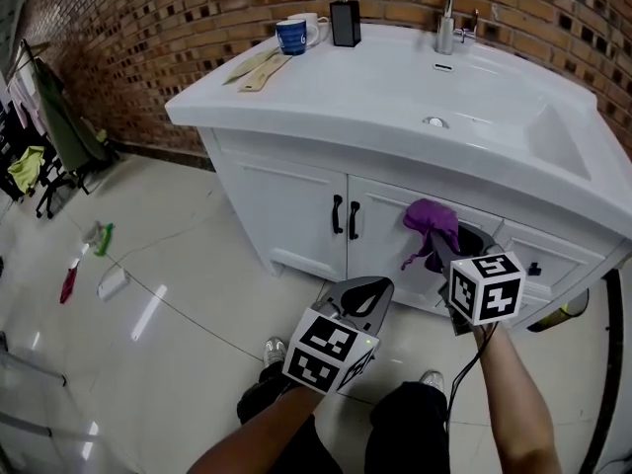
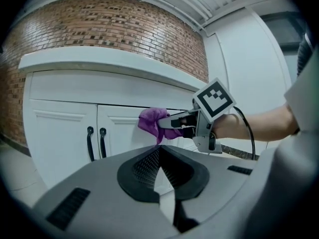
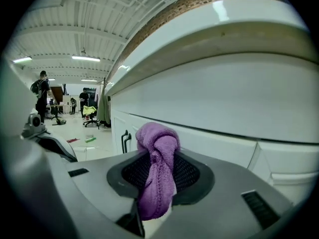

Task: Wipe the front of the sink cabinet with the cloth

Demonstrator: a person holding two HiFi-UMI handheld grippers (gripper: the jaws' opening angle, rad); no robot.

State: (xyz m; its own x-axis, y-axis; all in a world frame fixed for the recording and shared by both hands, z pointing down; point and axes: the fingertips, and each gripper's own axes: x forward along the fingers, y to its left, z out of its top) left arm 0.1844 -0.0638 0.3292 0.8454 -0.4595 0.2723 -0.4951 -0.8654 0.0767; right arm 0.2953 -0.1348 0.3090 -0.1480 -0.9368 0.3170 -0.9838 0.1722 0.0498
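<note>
Purple cloth (image 3: 157, 171) is hanging bunched in the right gripper (image 1: 456, 248), whose jaws are clamping it. Its wad is pointing ahead at the sink cabinet front (image 1: 296, 200), at or just off the right door top. The left gripper (image 2: 160, 169) is hovering lower and farther out, jaws together, empty.

Cloth (image 1: 432, 227) at cabinet front (image 1: 286, 210), right of handles (image 1: 345, 217); cup (image 1: 291, 36), bottle (image 1: 345, 20) on countertop (image 1: 375, 97).

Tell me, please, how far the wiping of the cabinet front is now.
Done: the right gripper is shut on the purple cloth. In hand: the cloth is held at the top of a cabinet door, beside the black handles; contact is unclear. Left: no wiped area shows, so the whole front seems to remain. The left gripper is shut, empty and low.
</note>
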